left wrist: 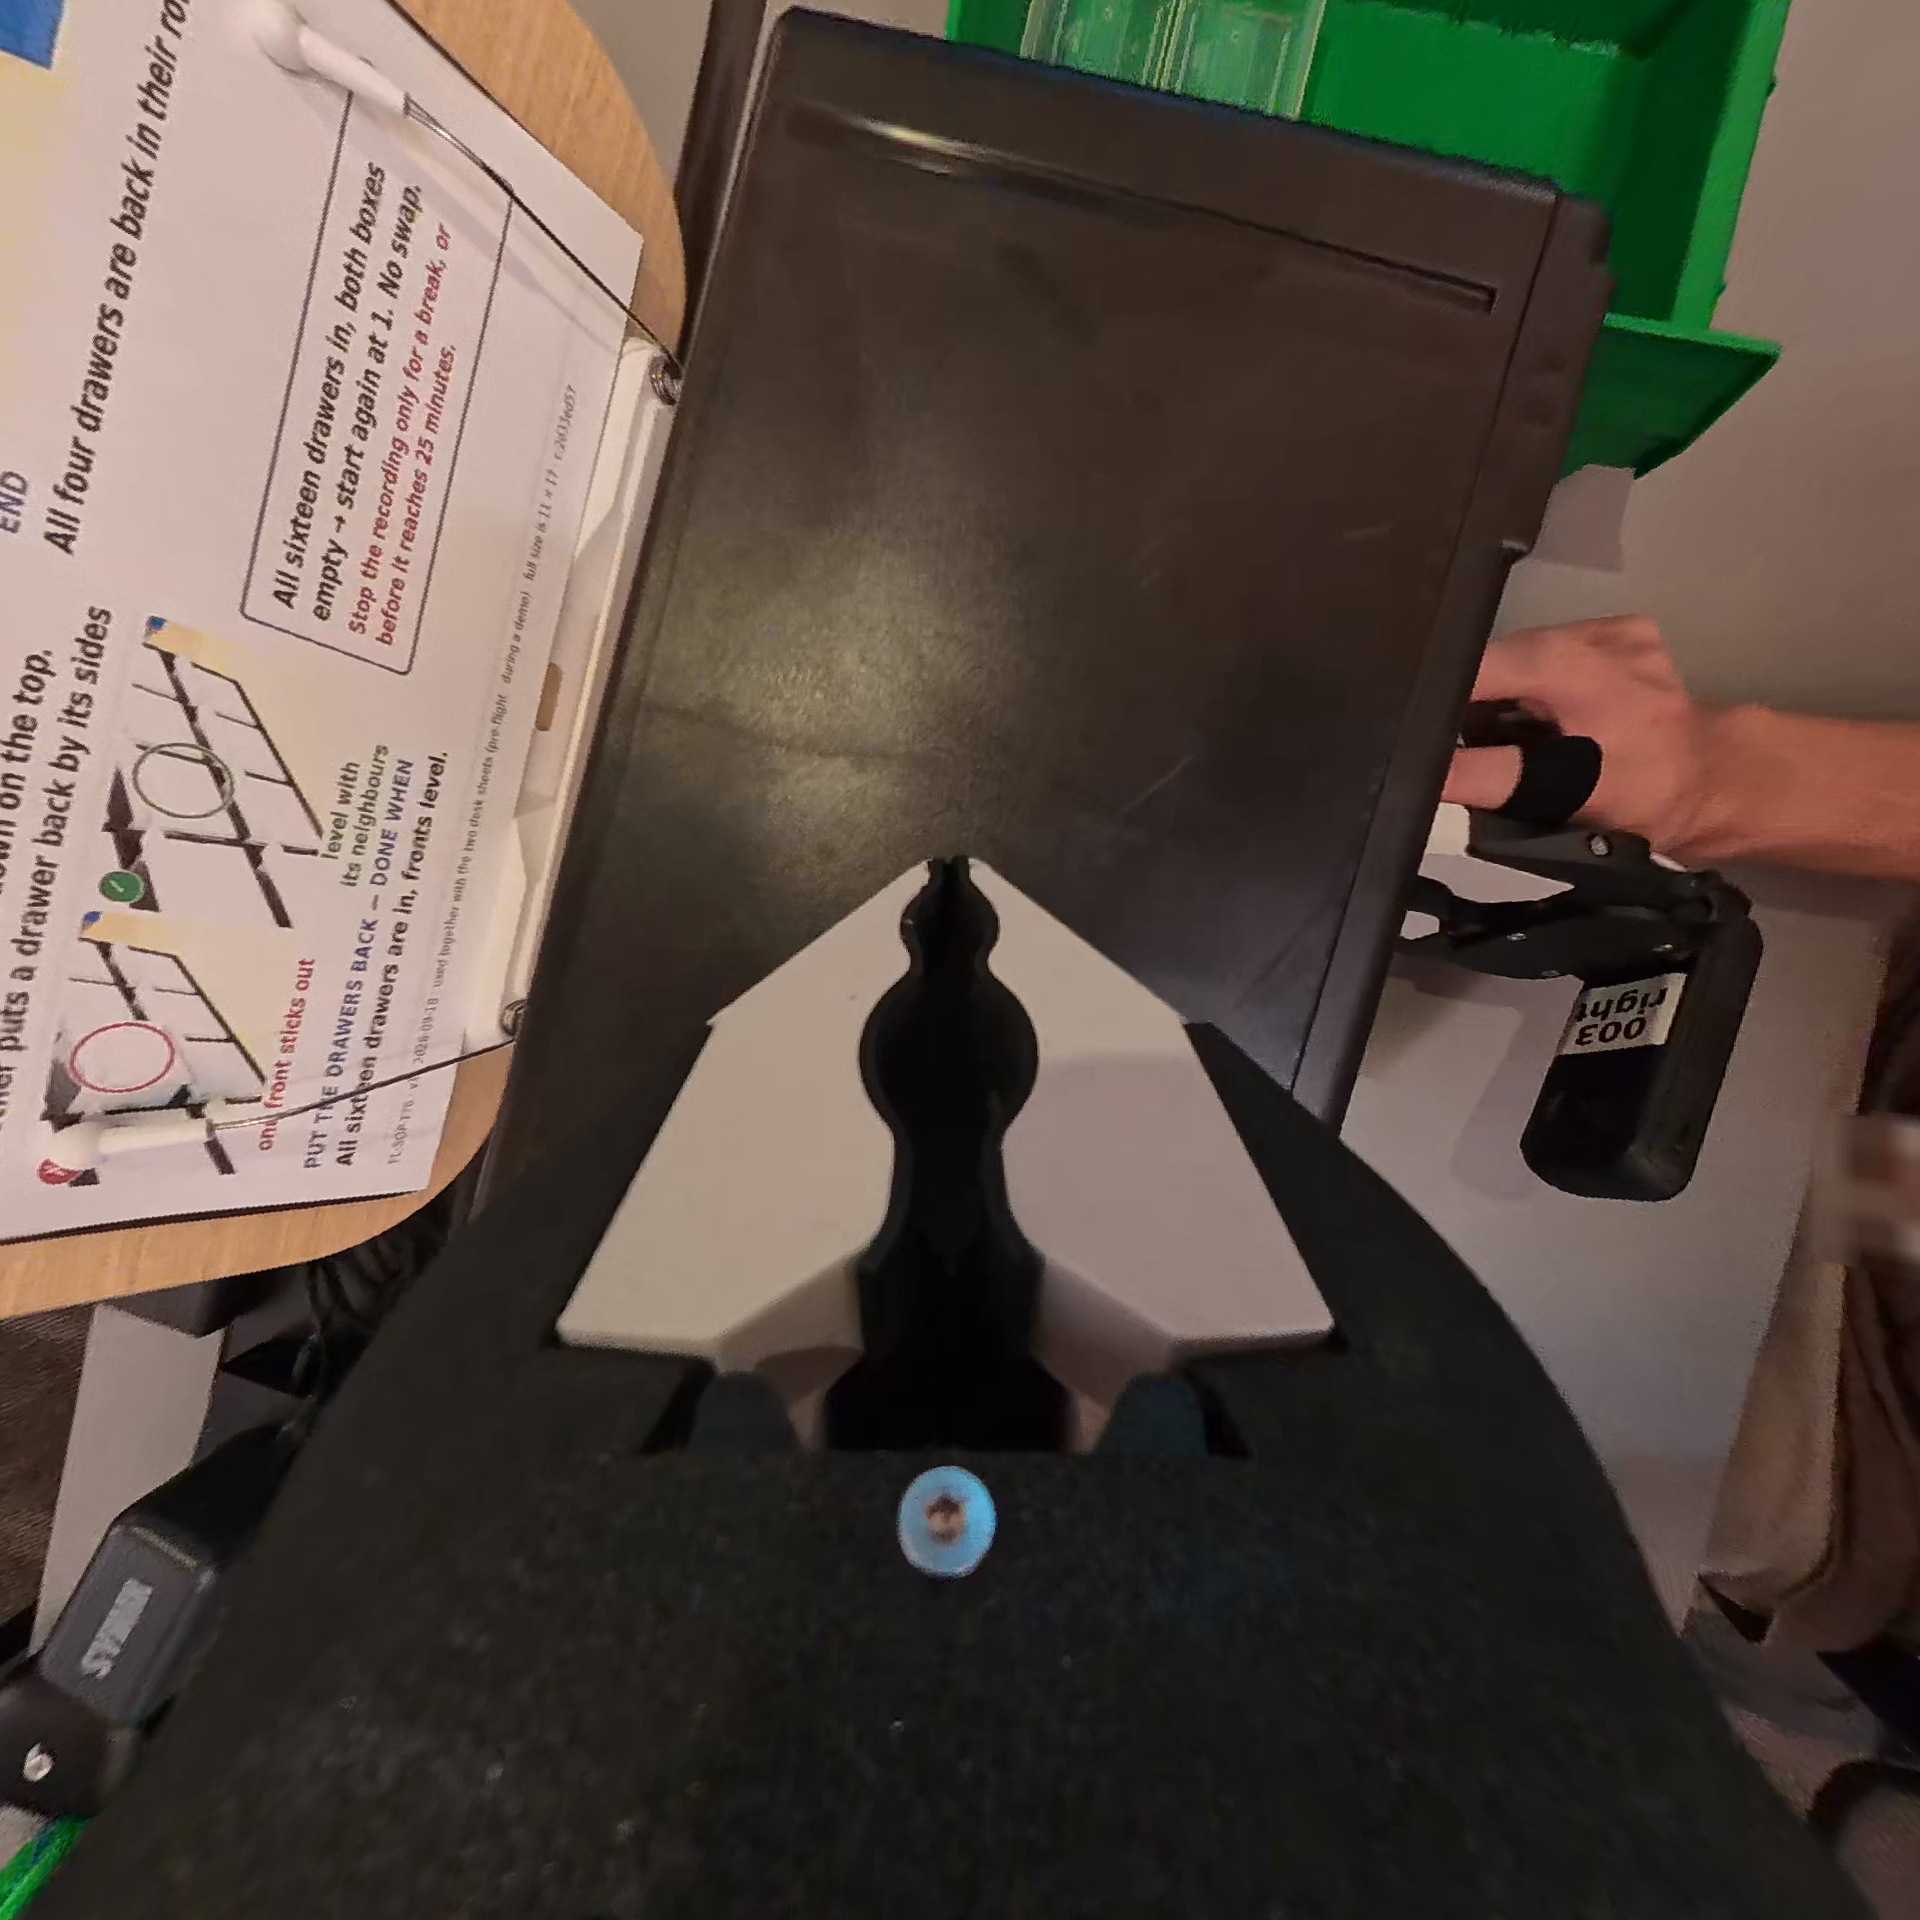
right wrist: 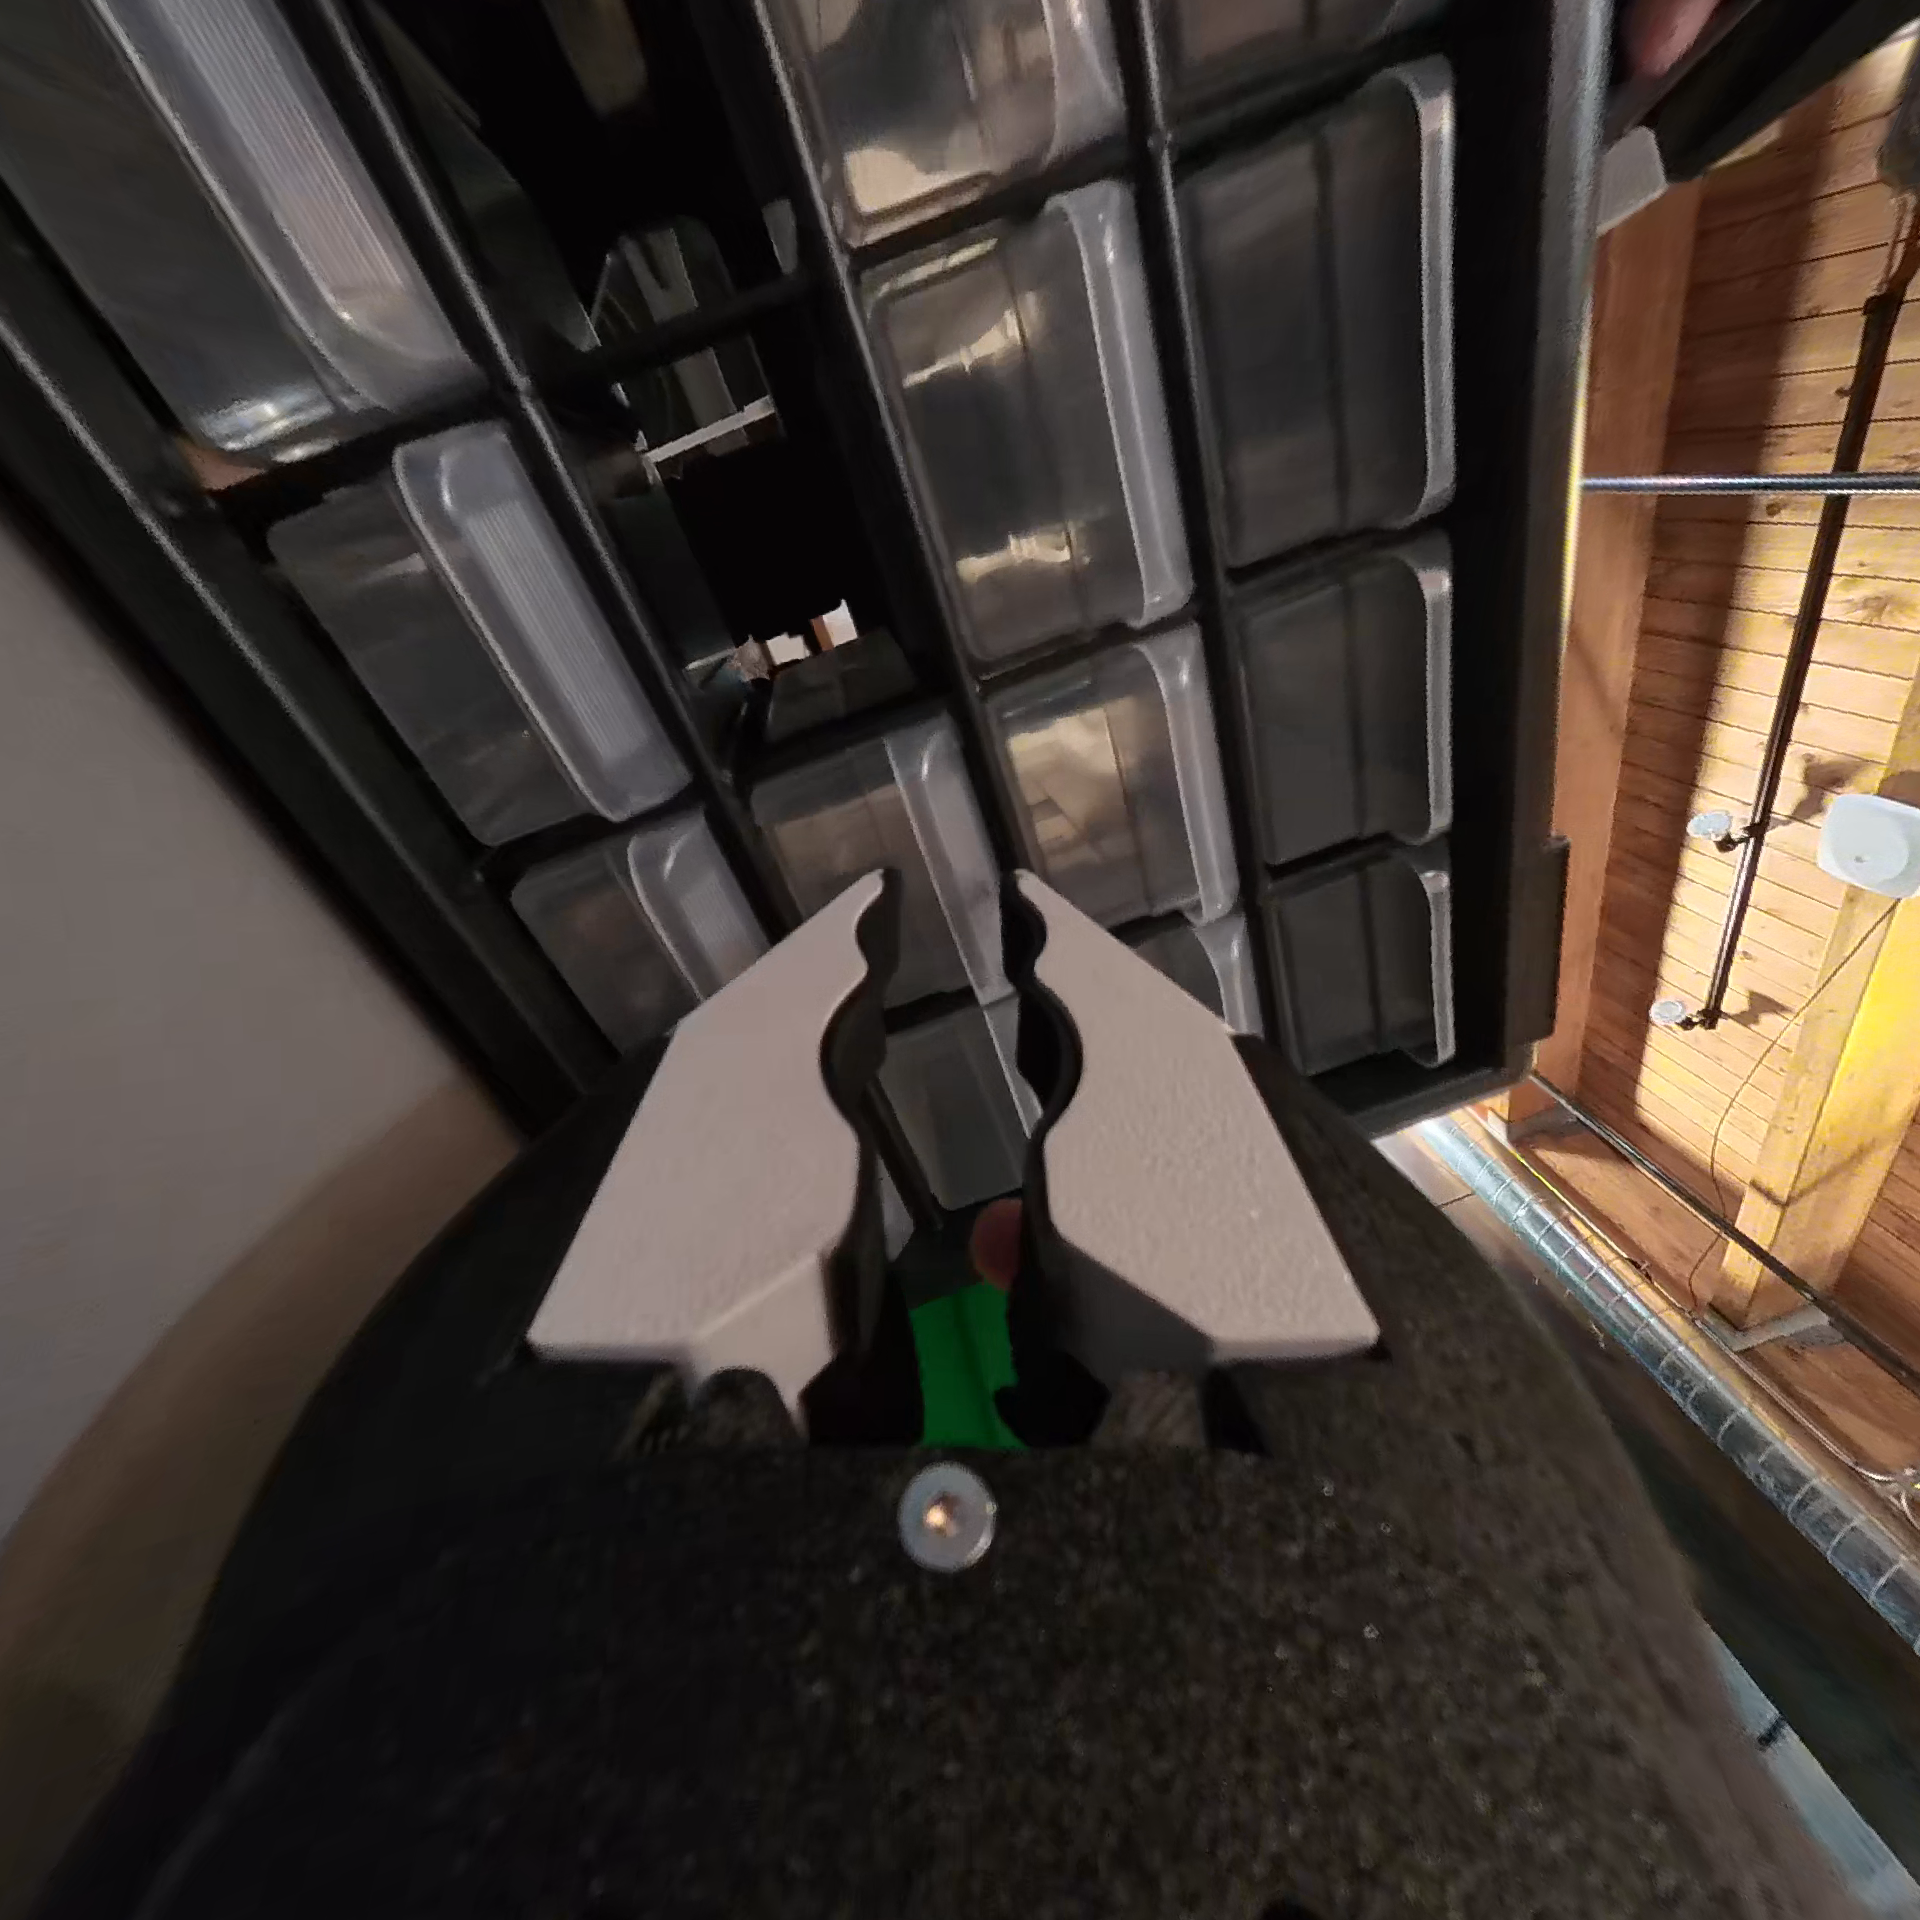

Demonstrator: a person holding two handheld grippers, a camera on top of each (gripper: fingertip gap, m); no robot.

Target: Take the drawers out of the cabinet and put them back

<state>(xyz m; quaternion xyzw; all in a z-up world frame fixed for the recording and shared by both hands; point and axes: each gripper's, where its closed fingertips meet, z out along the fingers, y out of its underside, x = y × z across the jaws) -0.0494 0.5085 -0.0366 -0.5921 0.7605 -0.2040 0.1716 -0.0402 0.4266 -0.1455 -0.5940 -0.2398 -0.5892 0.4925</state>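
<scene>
The black cabinet (right wrist: 1153, 582) fills the right wrist view, front on, with several clear drawers in its grid and some dark empty slots (right wrist: 717, 436) in one column. My right gripper (right wrist: 954, 883) has its jaws narrowly apart, closed around the front lip of a clear drawer (right wrist: 951, 831) low in the grid. In the left wrist view I see the cabinet's plain black side panel (left wrist: 1091, 540). My left gripper (left wrist: 948, 868) is shut and empty, its tips against that panel. The right gripper's body (left wrist: 1621, 1039) and the hand holding it show past the cabinet's right edge.
A printed instruction sheet (left wrist: 260, 623) lies on a wooden table (left wrist: 644, 135) to the left of the cabinet. A green bin (left wrist: 1558, 156) sits behind the cabinet at the upper right. A wooden ceiling with pipes (right wrist: 1745, 727) shows beside the cabinet.
</scene>
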